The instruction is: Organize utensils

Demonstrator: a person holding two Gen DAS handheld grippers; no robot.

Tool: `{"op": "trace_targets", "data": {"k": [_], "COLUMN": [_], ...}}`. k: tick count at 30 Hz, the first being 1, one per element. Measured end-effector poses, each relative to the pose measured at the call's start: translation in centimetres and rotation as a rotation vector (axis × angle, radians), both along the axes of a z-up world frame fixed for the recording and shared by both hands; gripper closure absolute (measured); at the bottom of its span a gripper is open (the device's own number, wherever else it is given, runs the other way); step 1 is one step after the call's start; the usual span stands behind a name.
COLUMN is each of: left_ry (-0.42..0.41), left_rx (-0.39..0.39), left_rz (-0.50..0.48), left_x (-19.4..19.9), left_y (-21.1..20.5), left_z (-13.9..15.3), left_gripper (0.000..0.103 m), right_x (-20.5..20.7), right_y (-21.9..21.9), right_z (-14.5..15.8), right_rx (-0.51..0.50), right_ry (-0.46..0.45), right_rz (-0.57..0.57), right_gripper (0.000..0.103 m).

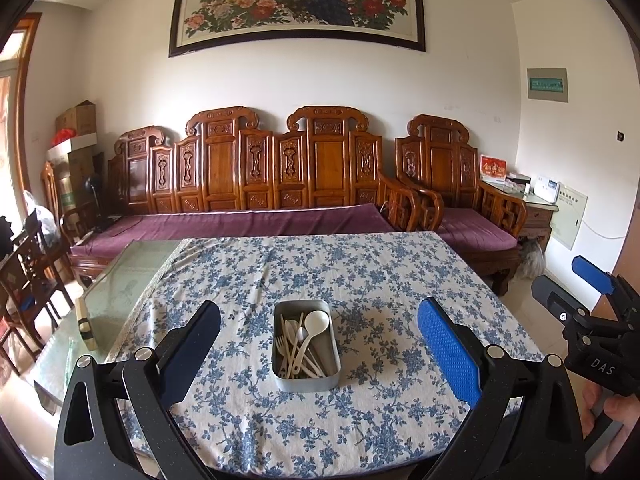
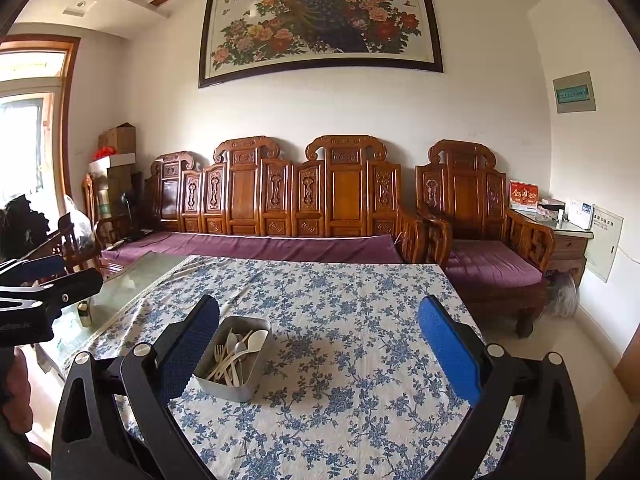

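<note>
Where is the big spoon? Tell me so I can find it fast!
Find the table with the blue flowered cloth. A metal tin sits on it, full of pale plastic cutlery. The big spoon leans at the tin's far end; its round white bowl is much wider than the forks and small spoons beside it.

White plastic utensils (image 1: 303, 344), forks and spoons, lie jumbled in an open rectangular metal tin (image 1: 306, 380) standing mid-table, toward the near edge.
</note>
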State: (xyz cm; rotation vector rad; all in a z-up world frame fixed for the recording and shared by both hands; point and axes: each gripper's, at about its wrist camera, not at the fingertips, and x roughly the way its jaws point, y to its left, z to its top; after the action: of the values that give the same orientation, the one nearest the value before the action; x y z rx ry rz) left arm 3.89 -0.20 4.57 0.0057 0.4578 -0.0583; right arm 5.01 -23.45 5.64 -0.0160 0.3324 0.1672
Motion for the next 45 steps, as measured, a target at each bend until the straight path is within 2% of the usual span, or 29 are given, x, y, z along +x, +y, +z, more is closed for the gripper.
{"op": "trace_targets", "data": {"k": [45], "left_ry": [-0.001], "left_rx": [0.011], "left_rz": [0.005], "left_x": [-0.21], "left_y": [-0.84], "left_z": [-0.09], "left_gripper": [0.008], "right_x": [0.11], "right_y": [0.03], "right_z": [-0.46], "right_rx": [0.006], "right_ry": [0.006], "right_rz": [0.006], "right_gripper": [0.003]}}
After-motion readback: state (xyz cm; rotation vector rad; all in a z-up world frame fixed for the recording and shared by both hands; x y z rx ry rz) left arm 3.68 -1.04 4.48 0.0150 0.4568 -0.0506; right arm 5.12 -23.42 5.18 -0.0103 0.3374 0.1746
